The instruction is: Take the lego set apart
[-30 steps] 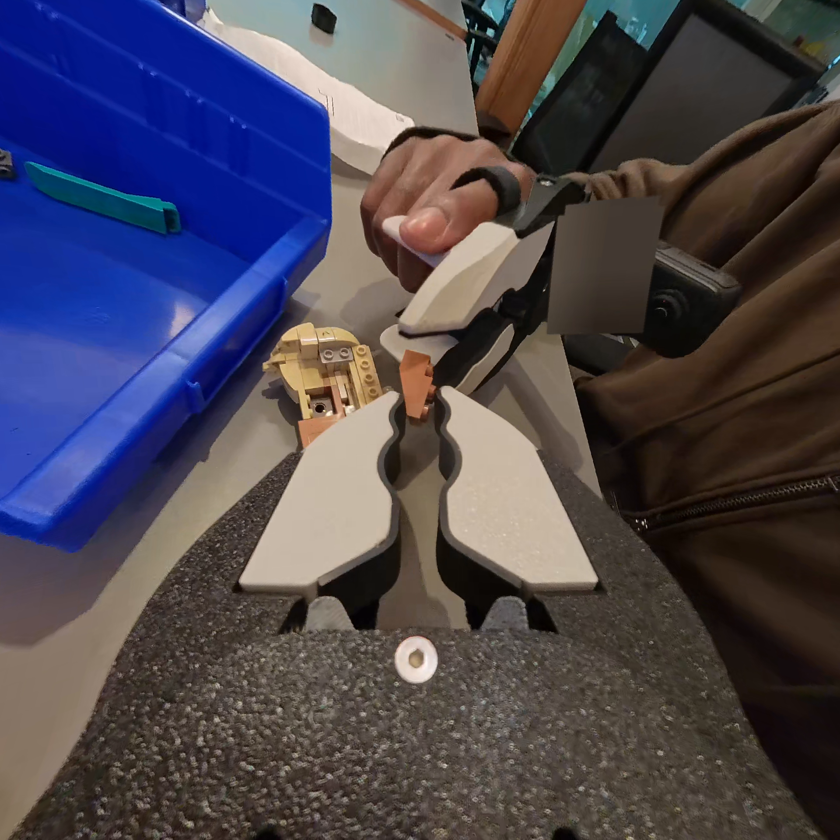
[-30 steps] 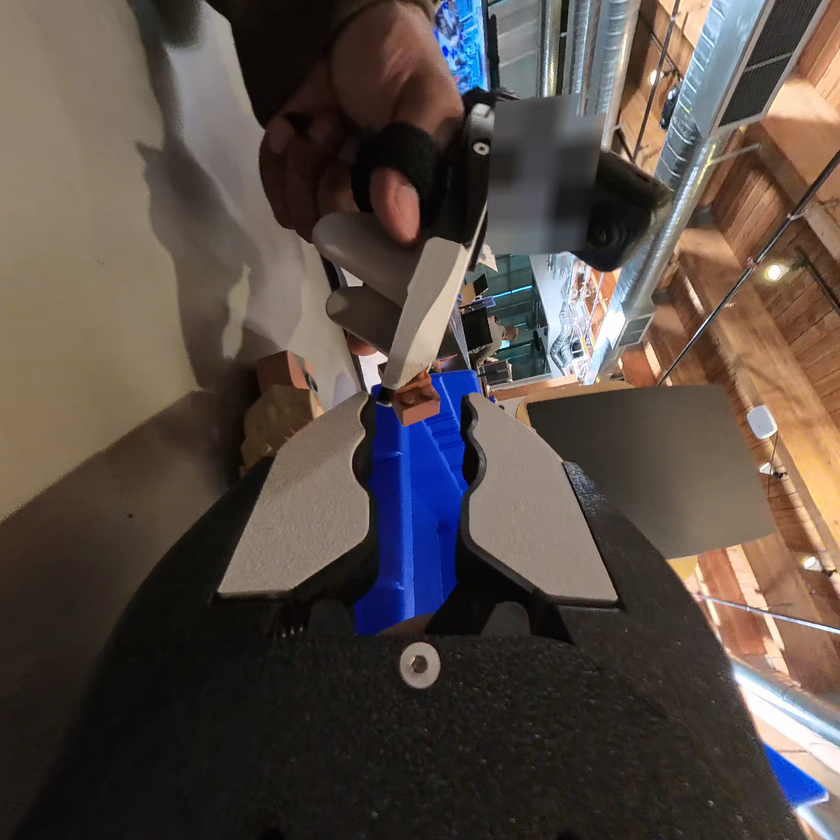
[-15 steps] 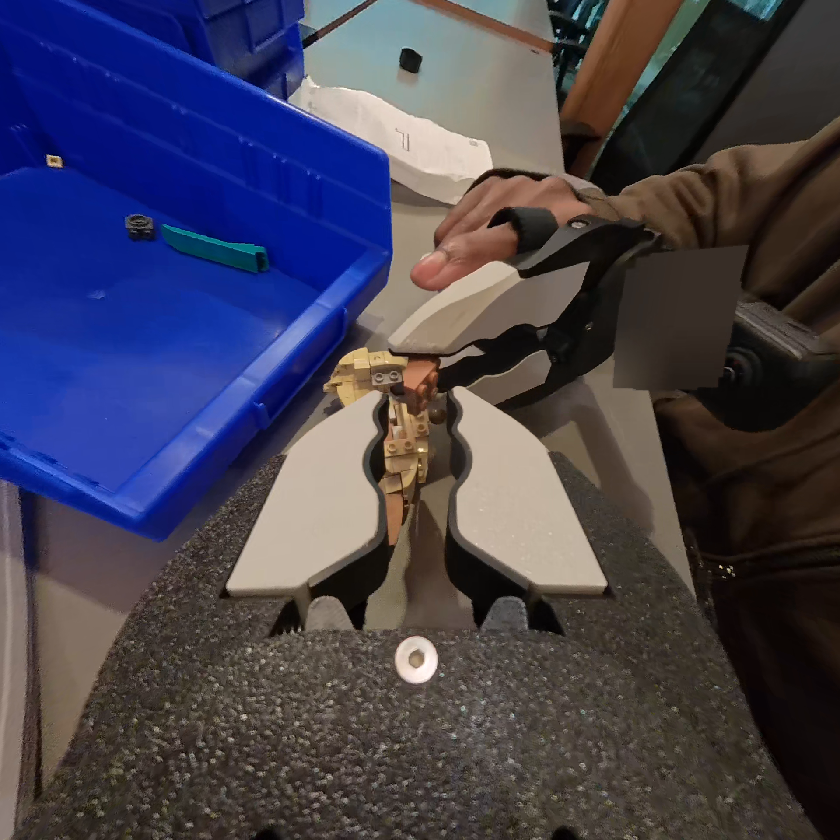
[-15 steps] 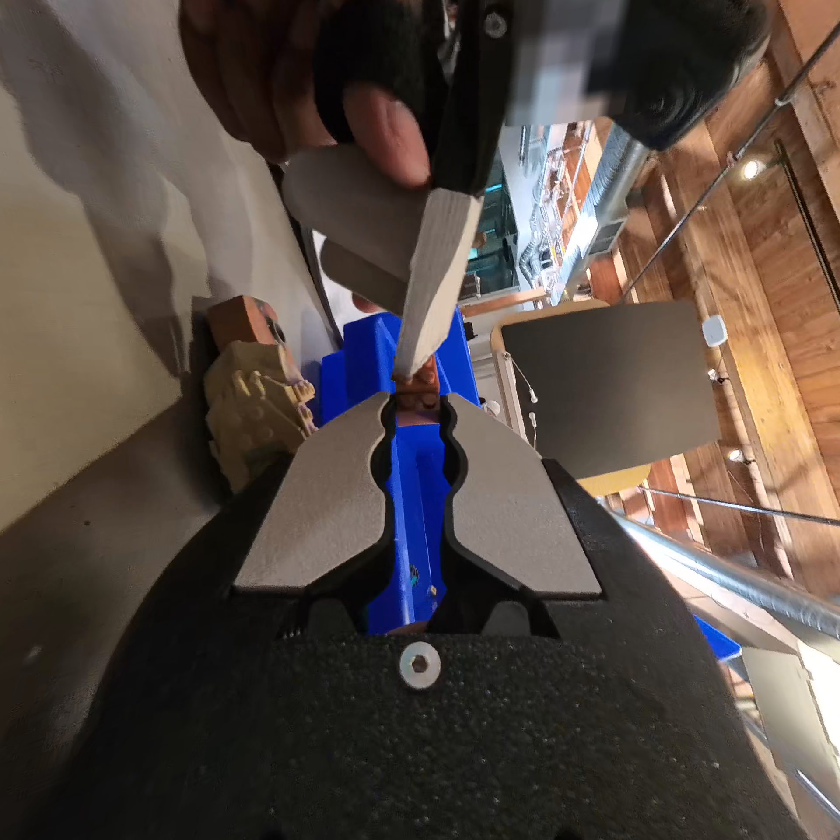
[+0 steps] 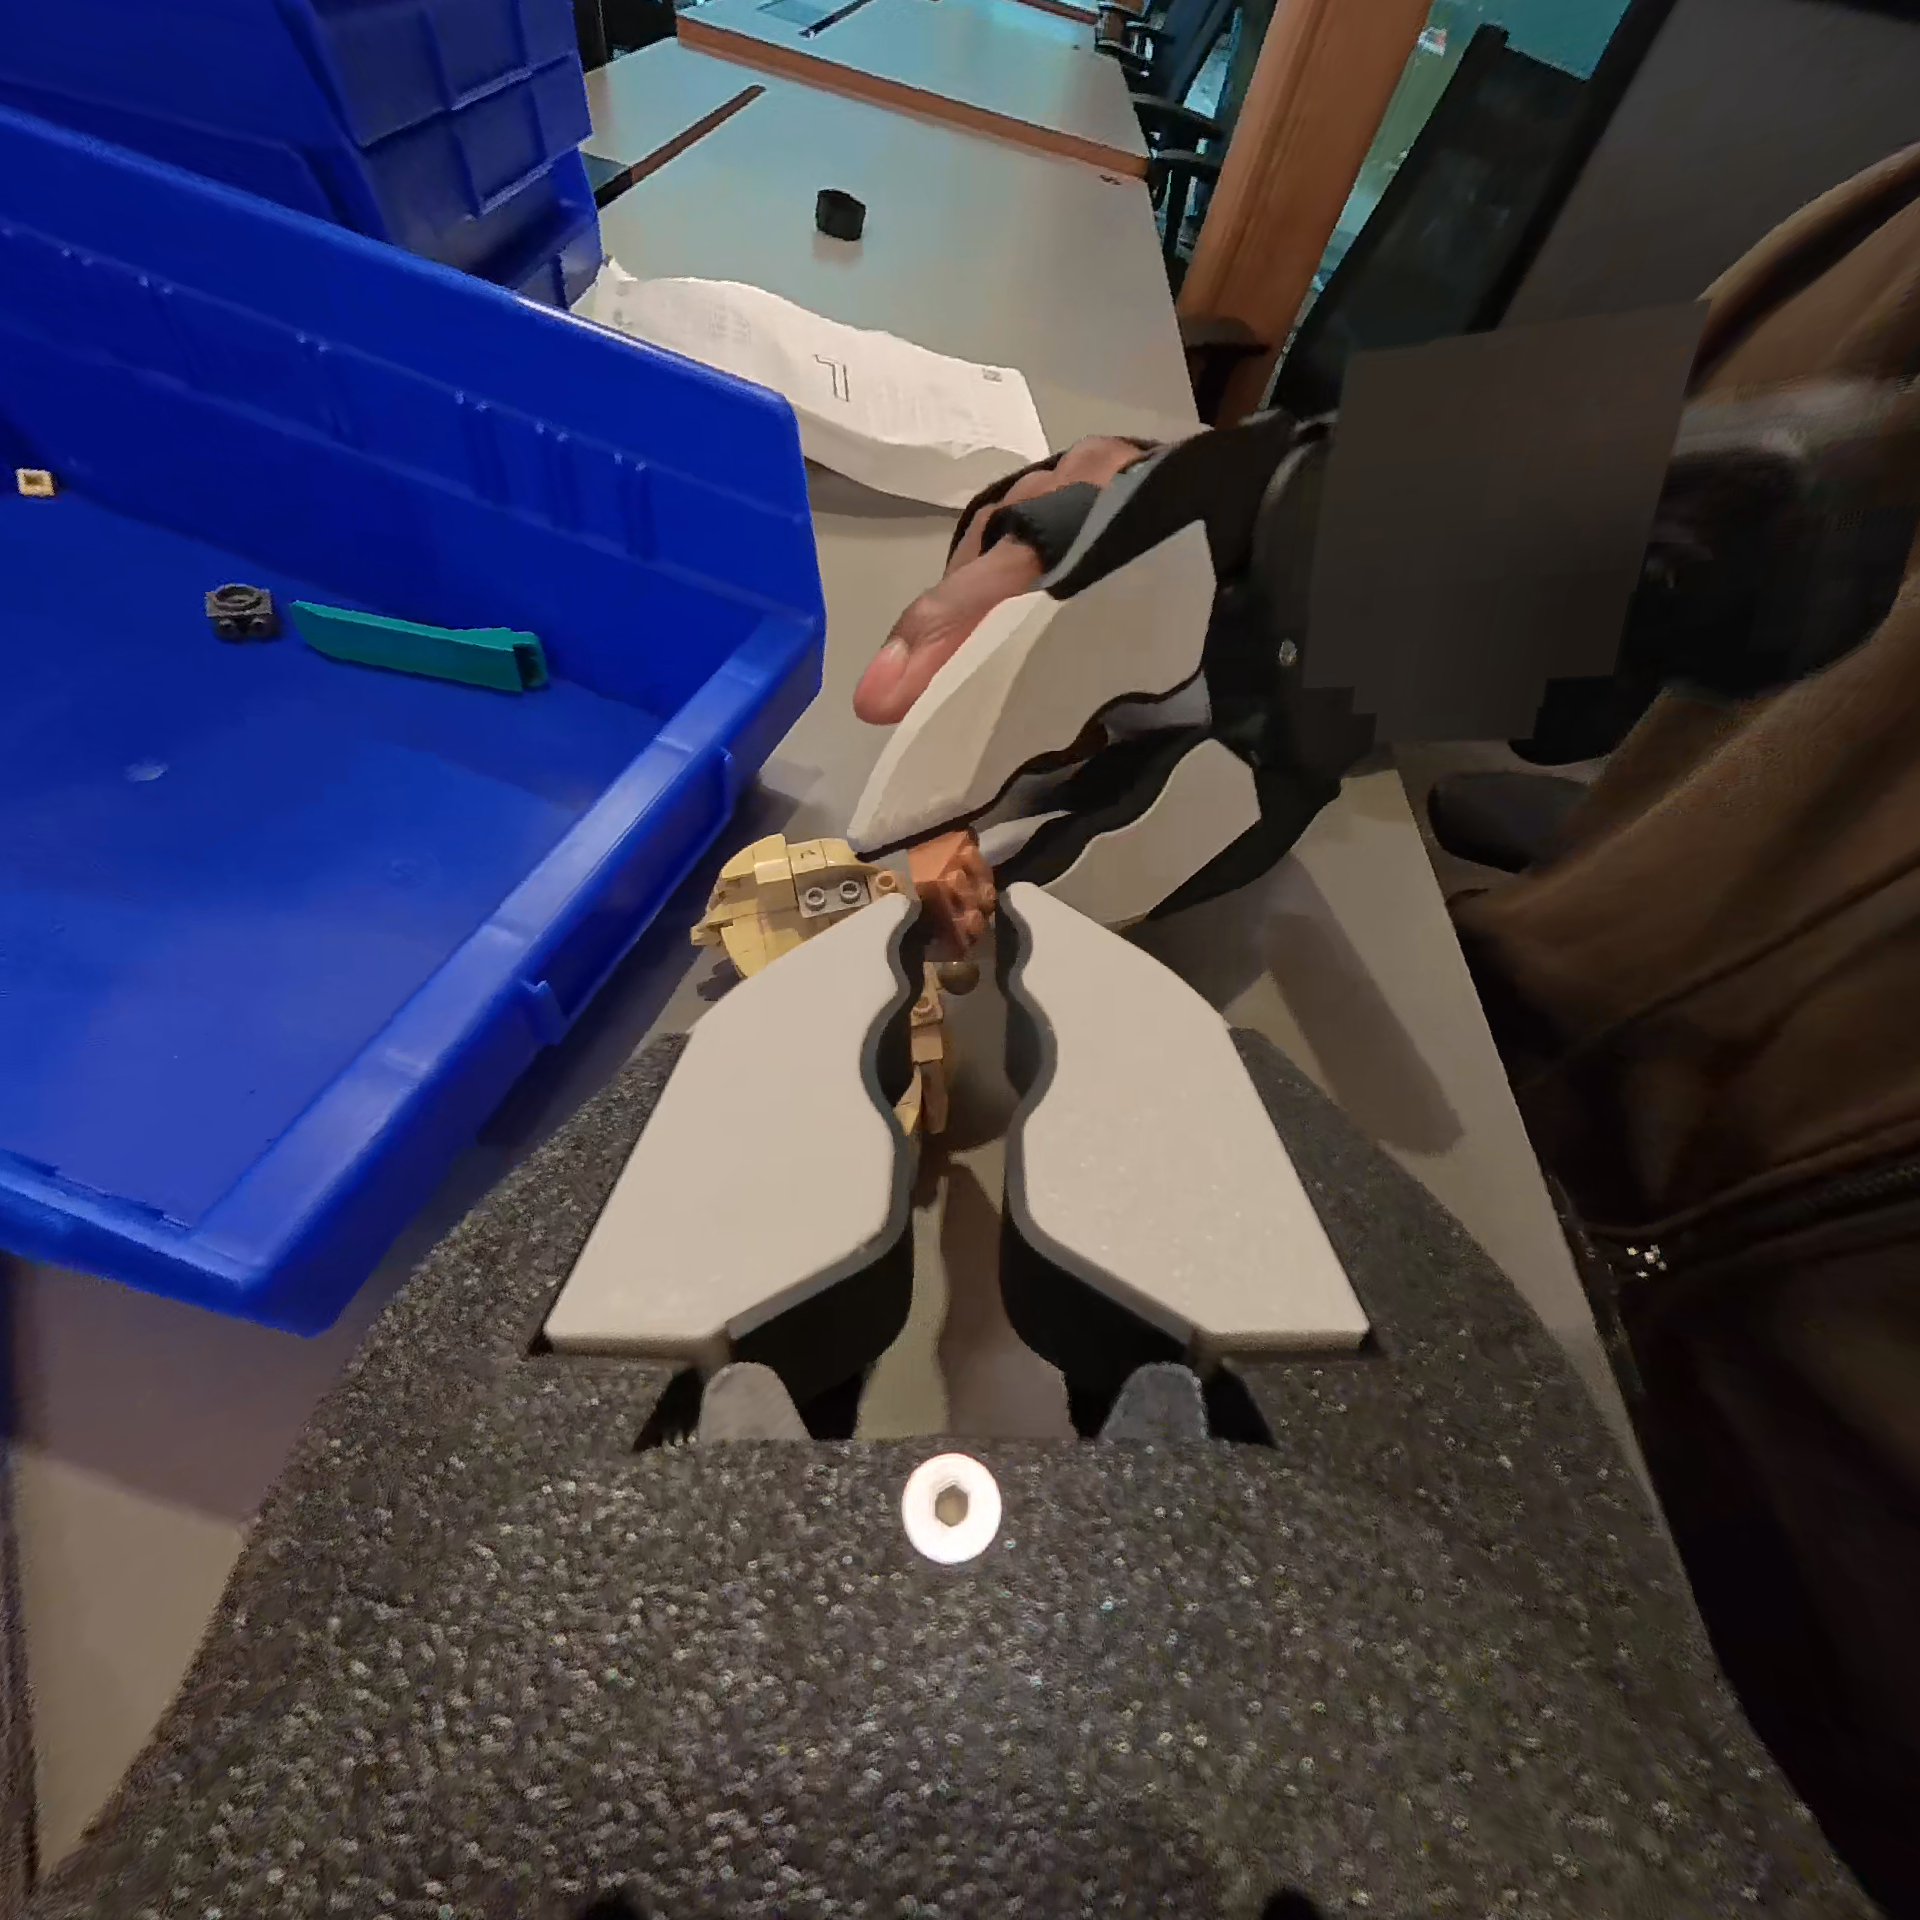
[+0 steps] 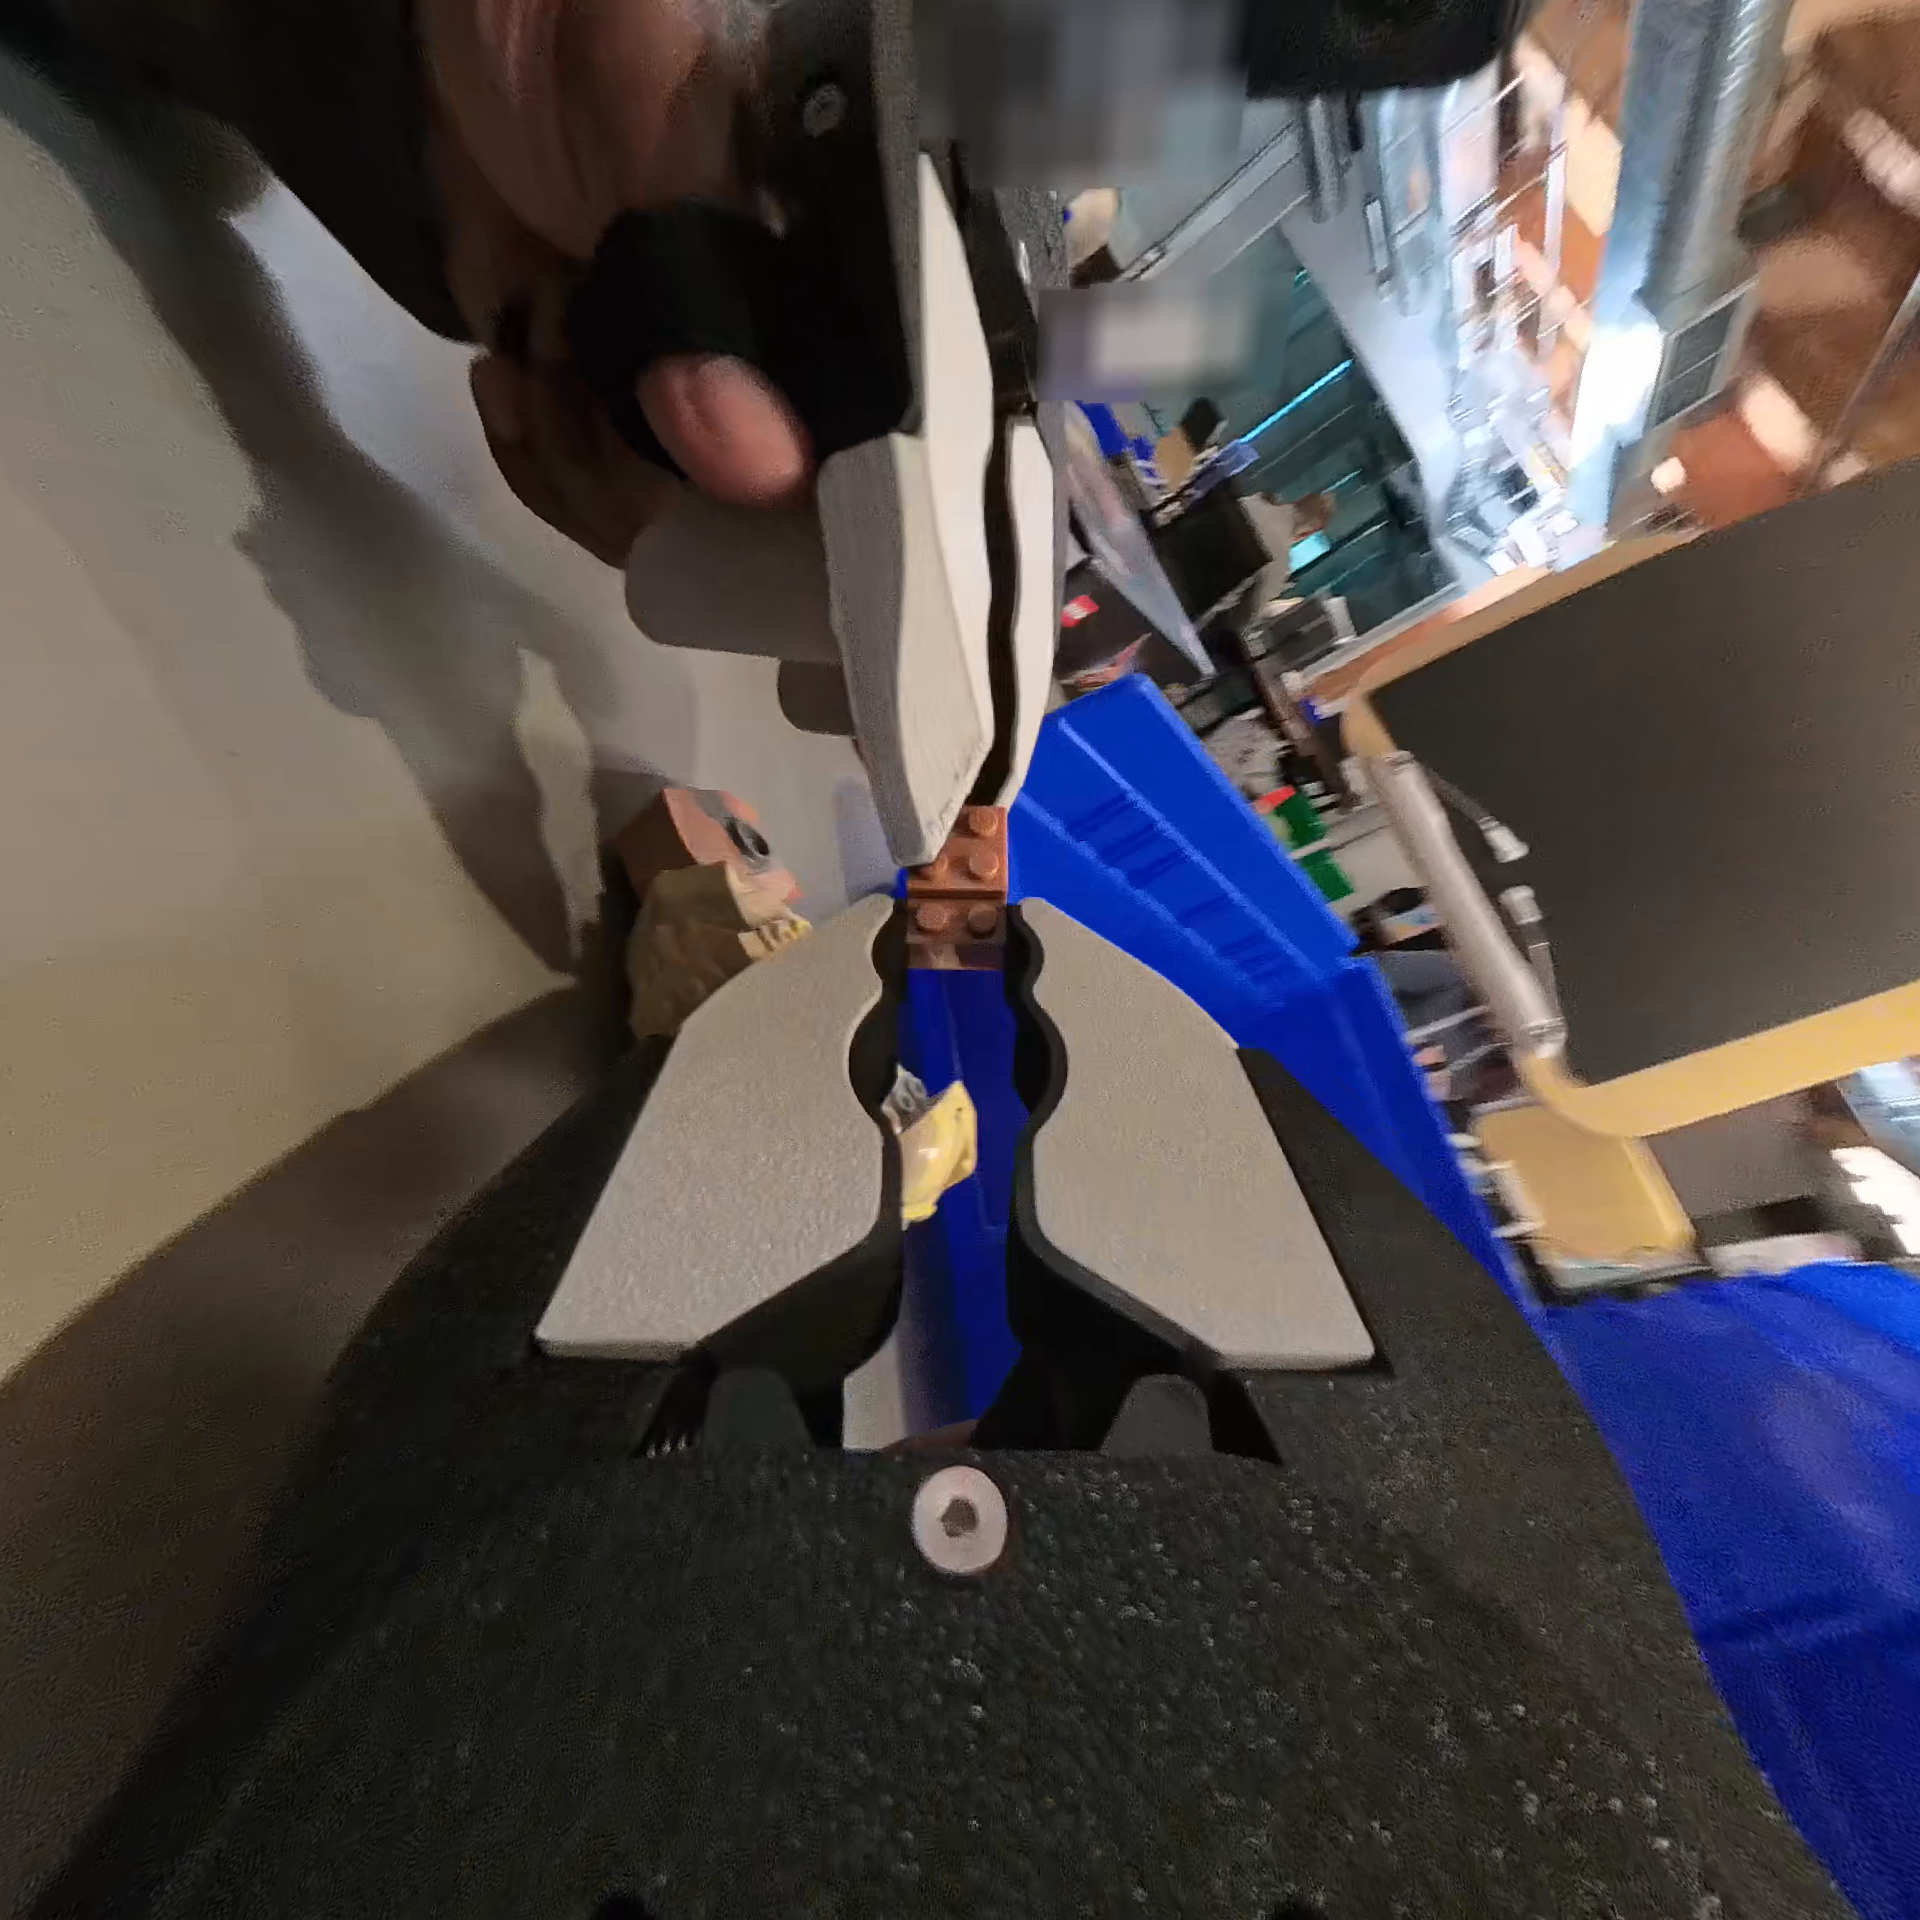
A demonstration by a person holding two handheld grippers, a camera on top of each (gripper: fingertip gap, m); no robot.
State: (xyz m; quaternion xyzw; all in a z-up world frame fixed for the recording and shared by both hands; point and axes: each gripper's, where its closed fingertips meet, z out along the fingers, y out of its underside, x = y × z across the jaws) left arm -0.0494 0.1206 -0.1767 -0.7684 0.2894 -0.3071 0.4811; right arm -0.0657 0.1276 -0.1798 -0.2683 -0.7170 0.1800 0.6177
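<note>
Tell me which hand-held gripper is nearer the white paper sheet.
Right. The right hand-held gripper lies just in front of the paper sheet; the left hand-held gripper sits farther back. Both tips meet at the brown brick piece.

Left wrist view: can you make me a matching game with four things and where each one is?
Things:
1. teal piece
2. tan brick model
3. white paper
4. brown brick

Places:
a. on the table behind the blue bin
b. pinched by the left hand-held gripper and right hand-held gripper
c. inside the blue bin
d. on the table beside the blue bin

Pairs: 1-c, 2-d, 3-a, 4-b.
</note>
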